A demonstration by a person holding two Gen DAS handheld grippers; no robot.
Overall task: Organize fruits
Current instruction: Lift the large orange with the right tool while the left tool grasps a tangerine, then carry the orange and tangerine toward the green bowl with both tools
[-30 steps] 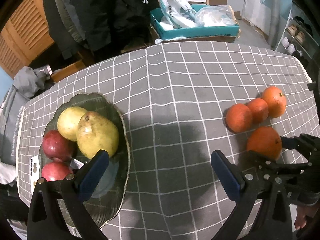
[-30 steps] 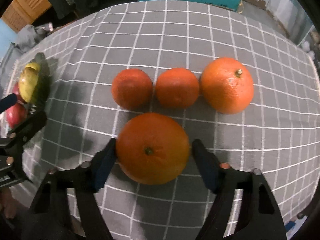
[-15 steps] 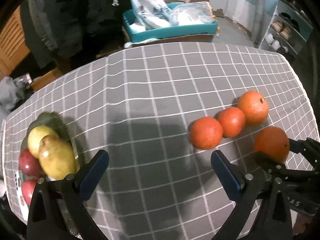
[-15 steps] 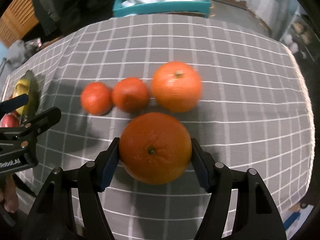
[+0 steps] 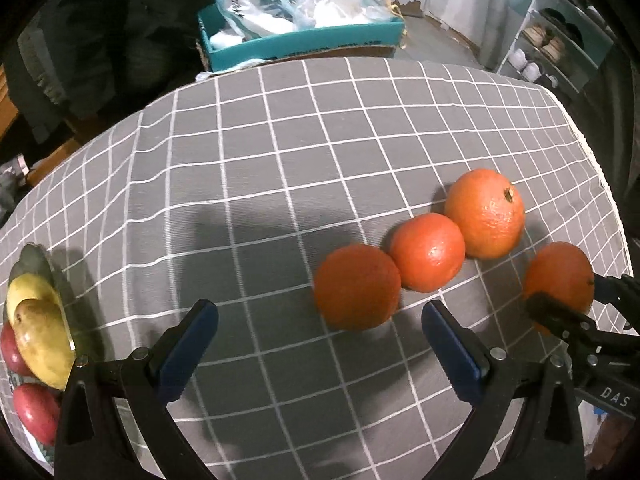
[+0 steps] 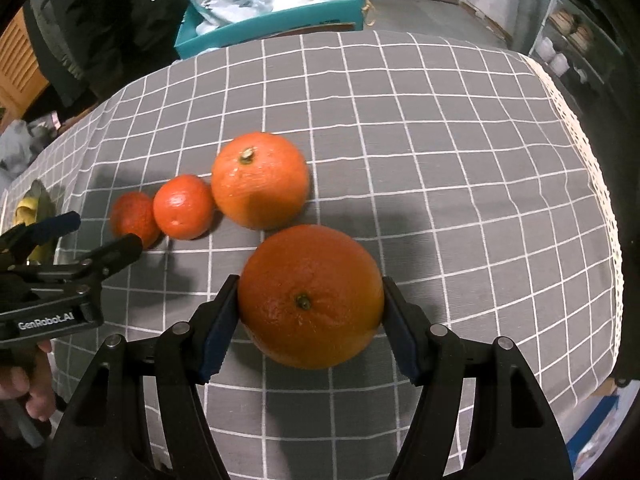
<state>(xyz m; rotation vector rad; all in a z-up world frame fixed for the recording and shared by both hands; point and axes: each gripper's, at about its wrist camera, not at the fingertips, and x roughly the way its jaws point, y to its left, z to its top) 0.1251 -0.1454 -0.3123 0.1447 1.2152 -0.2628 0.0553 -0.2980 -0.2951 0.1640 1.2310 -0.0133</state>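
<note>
1. One large orange (image 6: 310, 296) now sits pinched between the blue pads of the right hand-held gripper (image 6: 311, 312), which a second ago stood slightly apart from it; it hangs above the checked desk (image 6: 460, 168).
2. The left hand-held gripper (image 5: 320, 344) has slid right, jaws wide and empty, just short of the nearest small orange (image 5: 356, 286).
3. Three loose oranges lie in a touching row; the biggest (image 5: 486, 214) is farthest.
4. The fruit plate (image 5: 30, 256), earlier central, now sits at the left edge.
5. A teal bin (image 5: 304, 40) stands behind the desk.
</note>
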